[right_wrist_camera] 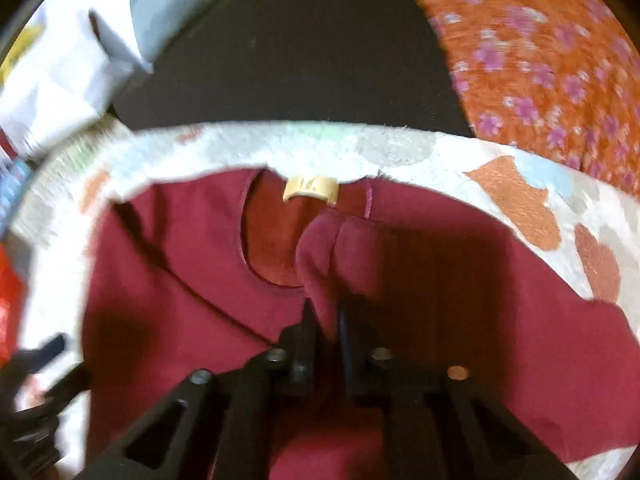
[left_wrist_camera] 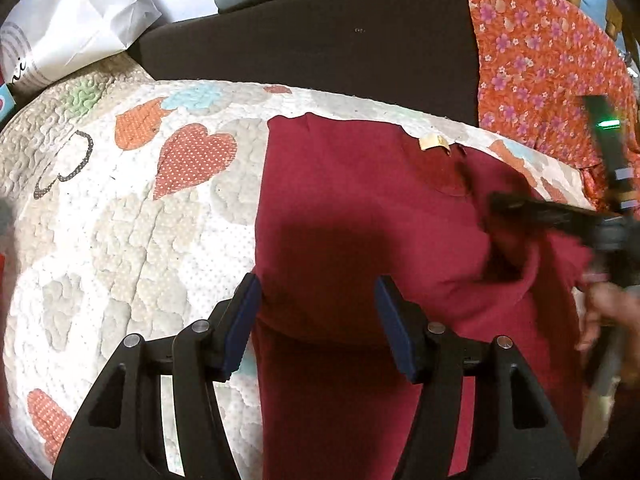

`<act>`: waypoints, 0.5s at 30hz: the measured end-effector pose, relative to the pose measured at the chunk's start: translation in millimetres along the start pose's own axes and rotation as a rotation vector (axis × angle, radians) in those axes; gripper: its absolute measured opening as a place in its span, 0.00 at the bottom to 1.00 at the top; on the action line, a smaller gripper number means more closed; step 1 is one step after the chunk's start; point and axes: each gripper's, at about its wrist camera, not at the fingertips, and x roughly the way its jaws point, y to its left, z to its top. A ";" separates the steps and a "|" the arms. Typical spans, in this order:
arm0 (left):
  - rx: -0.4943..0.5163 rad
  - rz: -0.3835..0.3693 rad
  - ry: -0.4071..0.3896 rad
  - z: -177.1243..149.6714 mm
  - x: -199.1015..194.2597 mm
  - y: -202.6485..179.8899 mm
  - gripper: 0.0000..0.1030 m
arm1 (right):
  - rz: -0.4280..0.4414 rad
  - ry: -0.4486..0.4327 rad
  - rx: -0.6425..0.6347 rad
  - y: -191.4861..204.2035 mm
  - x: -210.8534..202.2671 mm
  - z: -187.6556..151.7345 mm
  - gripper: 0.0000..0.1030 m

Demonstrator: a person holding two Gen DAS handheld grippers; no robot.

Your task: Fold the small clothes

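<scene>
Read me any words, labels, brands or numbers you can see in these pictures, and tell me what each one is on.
Cream neck tag on the dark red knit top: faint marks, too blurred to read.
White paper bag at the back left: part of dark lettering by a ring pattern, possibly "ni", cut off at the frame edge.
Nothing else is readable.

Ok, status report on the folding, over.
Left gripper open, empty, above the maroon top. Right gripper shut on a pinch of that top near the neck label. Nothing in the way on the quilt.
</scene>
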 end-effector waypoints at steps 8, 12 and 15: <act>0.029 0.017 0.016 -5.7 2.4 -13.6 0.57 | 0.058 0.002 -0.038 -64.6 -91.7 -70.7 0.08; 0.023 0.021 0.030 -8.1 3.9 -13.4 0.57 | 0.115 0.096 0.055 -93.9 -103.3 -112.4 0.11; 0.021 0.026 0.013 -6.7 0.4 -13.0 0.57 | 0.046 -0.012 0.059 -101.3 -126.9 -108.7 0.27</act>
